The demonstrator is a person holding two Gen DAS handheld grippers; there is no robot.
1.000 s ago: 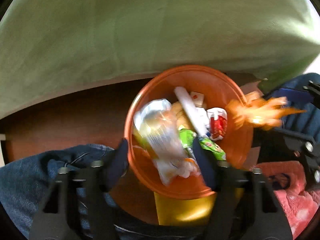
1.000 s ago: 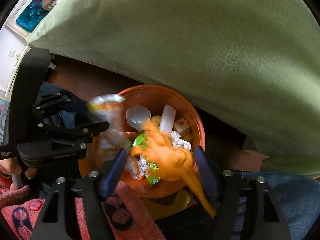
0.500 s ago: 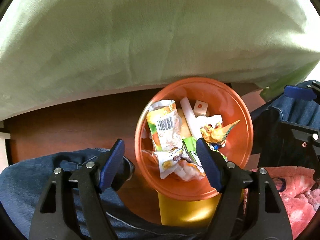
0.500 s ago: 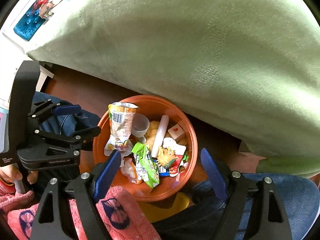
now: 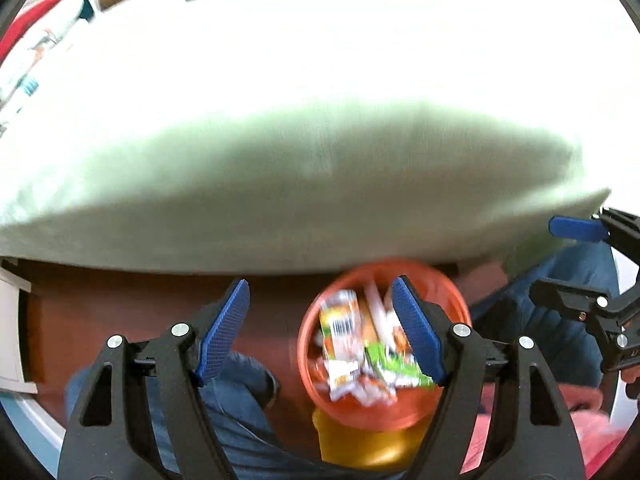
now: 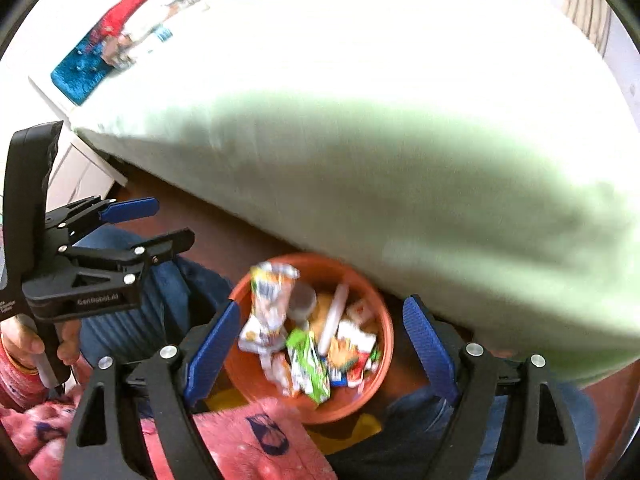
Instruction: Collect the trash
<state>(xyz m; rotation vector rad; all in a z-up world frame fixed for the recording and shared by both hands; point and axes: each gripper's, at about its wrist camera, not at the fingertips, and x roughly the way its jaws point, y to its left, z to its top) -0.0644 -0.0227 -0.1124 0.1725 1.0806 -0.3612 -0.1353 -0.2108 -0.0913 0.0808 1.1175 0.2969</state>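
Note:
An orange bin [image 5: 452, 308] [image 6: 386, 340] stands on the floor beside the bed, holding several wrappers, a white tube and a small orange toy. An orange-and-white snack packet [image 5: 340, 328] [image 6: 270, 300] stands upright in it, next to a green wrapper [image 5: 394, 366] [image 6: 310, 364]. My left gripper [image 5: 324, 336] is open and empty above the bin's left side. My right gripper [image 6: 320, 348] is open and empty, its jaws either side of the bin. Each gripper shows at the edge of the other view.
A pale green bed cover [image 5: 320, 184] [image 6: 400, 184] overhangs the bin and fills the upper view. Brown floor [image 5: 120, 304] lies to the left. The person's jeans-clad legs [image 5: 240, 412] and a pink cloth [image 6: 248, 436] lie near the bin. Small objects lie far off on the bed.
The snack packet and the orange toy dropped into the bin. Both grippers have since lifted up and back from it, so the bin looks smaller and the bed top shows.

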